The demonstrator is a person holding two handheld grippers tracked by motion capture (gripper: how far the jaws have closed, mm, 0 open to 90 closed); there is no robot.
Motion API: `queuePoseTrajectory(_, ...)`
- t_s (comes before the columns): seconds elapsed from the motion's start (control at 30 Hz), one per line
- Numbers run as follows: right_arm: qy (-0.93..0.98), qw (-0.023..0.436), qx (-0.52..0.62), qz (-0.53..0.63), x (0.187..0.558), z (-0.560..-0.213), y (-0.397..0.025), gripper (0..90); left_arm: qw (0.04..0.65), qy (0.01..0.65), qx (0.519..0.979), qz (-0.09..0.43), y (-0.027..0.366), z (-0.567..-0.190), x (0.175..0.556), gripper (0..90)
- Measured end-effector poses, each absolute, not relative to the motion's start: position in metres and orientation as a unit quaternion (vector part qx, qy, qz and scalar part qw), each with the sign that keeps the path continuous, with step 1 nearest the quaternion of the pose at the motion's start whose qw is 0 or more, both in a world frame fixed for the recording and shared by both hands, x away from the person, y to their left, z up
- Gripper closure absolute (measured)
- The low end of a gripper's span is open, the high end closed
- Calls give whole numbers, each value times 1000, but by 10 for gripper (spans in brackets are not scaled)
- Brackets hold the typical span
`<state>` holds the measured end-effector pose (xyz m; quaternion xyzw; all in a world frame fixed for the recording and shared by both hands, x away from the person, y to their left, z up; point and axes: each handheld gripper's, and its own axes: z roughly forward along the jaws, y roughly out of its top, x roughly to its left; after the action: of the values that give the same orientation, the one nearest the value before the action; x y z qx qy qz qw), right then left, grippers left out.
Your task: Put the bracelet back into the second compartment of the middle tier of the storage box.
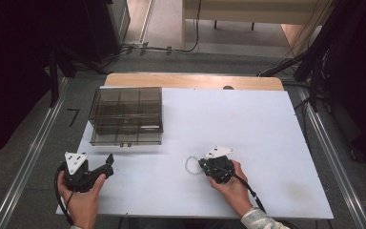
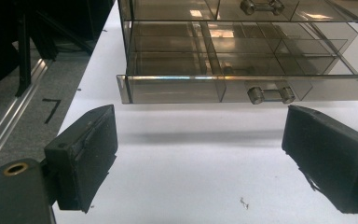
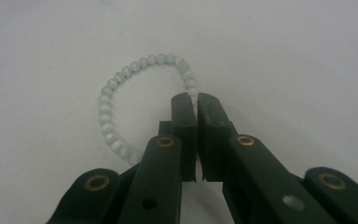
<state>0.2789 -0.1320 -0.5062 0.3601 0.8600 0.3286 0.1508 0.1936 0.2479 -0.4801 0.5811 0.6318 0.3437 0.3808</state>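
A ring of pale green-white beads, a bracelet (image 1: 189, 165) (image 3: 106, 108), lies on the white tabletop (image 1: 252, 129). My right gripper (image 1: 201, 165) (image 3: 196, 100) is shut on the bracelet's right side, its jaws pressed together over the beads. A smoky clear drawer box (image 1: 126, 116) stands at the back left, with its lower drawer (image 2: 177, 88) pulled out a little and a clear handle (image 2: 270, 94) on the front. My left gripper (image 1: 110, 160) (image 2: 200, 128) is open, held low over the table and facing that drawer, a short way from it.
The tabletop's left edge (image 2: 81, 93) runs close by the left gripper, with grey floor and a metal rail (image 1: 28, 157) beyond. A wooden table edge (image 1: 195, 80) shows behind the white top. Cables trail from both grippers.
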Motion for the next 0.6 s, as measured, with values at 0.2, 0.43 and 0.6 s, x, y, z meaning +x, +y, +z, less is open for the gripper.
queuePoseTrajectory(0.2,858,144,365,332,279,-506,-133,849,381,632,581,342,249,-480,194,112)
queuePoseTrajectory(0.43,857,143,359,341,278,-503,-132,850,382,633,580,342,249,-480,193,112)
queuePoseTrajectory(0.6,853,140,358,354,277,-495,-132,850,382,633,581,342,249,-481,194,112)
